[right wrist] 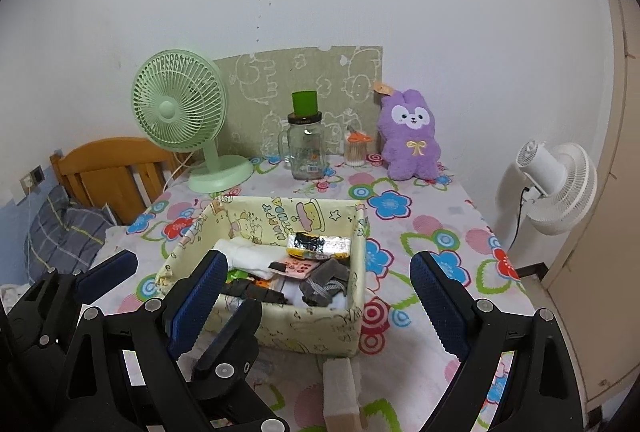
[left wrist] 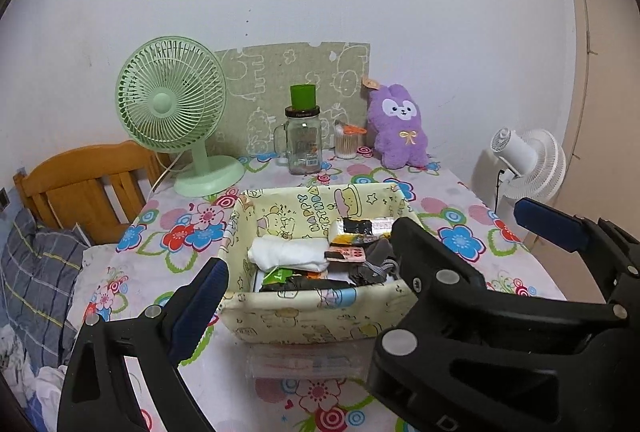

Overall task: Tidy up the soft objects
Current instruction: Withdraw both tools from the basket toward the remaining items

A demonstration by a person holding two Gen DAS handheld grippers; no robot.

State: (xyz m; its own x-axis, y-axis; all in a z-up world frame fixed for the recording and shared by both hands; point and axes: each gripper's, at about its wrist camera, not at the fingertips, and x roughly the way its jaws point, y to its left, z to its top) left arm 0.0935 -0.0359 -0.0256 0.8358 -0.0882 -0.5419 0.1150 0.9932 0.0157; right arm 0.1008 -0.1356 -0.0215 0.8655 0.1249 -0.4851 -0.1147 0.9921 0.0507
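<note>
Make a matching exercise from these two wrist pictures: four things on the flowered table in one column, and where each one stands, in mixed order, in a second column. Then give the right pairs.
Things
1. green desk fan
2. purple plush rabbit
3. glass jar
4. rolled white cloth

Places
A. inside the yellow fabric box
B. back right of the table, against the wall
C. back left corner, beside the wooden bed frame
D. back middle, between the fan and the cotton-swab cup

Pairs: 1-C, 2-B, 3-D, 4-A
</note>
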